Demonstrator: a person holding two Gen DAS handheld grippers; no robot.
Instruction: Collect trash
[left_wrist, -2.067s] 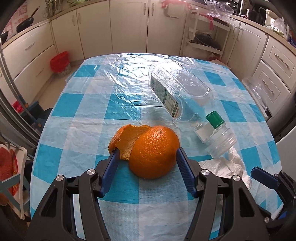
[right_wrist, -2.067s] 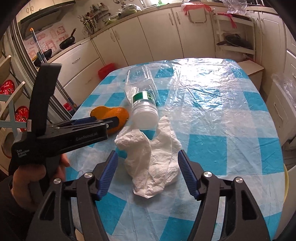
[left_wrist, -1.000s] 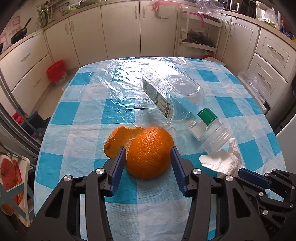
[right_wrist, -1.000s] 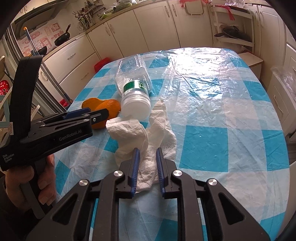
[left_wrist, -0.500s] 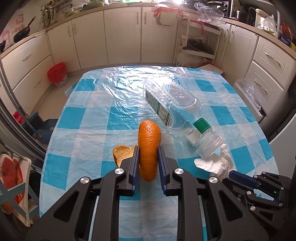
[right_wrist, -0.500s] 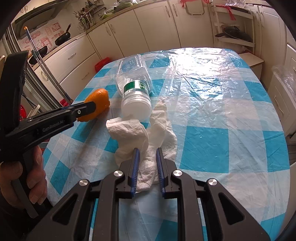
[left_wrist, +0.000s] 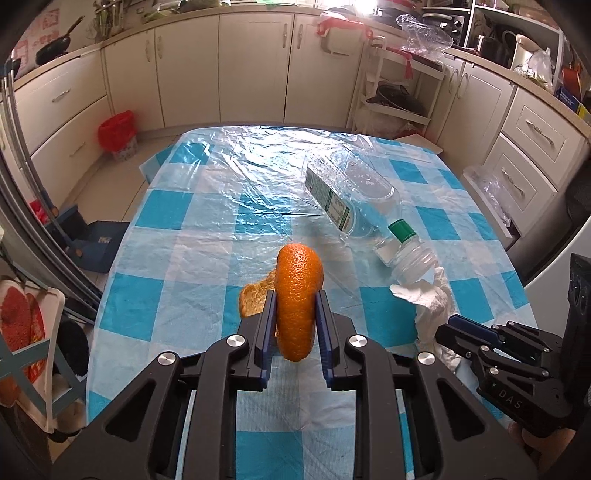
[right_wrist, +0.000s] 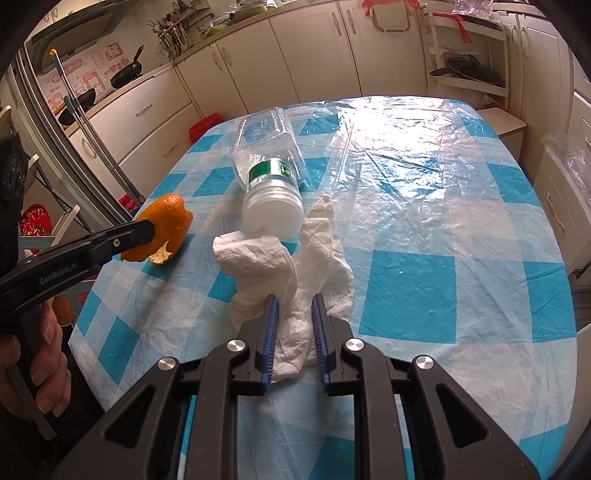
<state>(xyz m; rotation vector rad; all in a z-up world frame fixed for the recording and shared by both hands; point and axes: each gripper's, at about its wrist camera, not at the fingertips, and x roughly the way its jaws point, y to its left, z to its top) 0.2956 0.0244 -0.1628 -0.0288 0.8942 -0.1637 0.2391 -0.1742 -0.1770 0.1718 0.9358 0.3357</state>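
Currently the counter (left_wrist: 207, 236), under its blue-checked cloth, carries one landmark: the clear plastic bottle (left_wrist: 354, 199) lying on its side near the middle. All positions below are taken from it.

Change noted: a second ago the orange peel (left_wrist: 297, 295) sat on the cloth with the left claw (left_wrist: 295, 321) standing wide around it; that claw has since clenched on the peel and raised it clear of the cloth, on the near-left side of the bottle's capped end. A smaller scrap of peel (left_wrist: 253, 295) shows behind it; whether it is attached or left on the cloth I cannot tell. Judgement: first trash item secured, ready for carrying off.

The crumpled paper towel (right_wrist: 295, 273) lies touching the bottle's cap end, on its near side. The right claw (right_wrist: 293, 332) is clenched on the towel's near fold, unchanged, towel not yet lifted.

Pose: both claws point steeply downward; a hand (right_wrist: 44, 354) grips the left handle.
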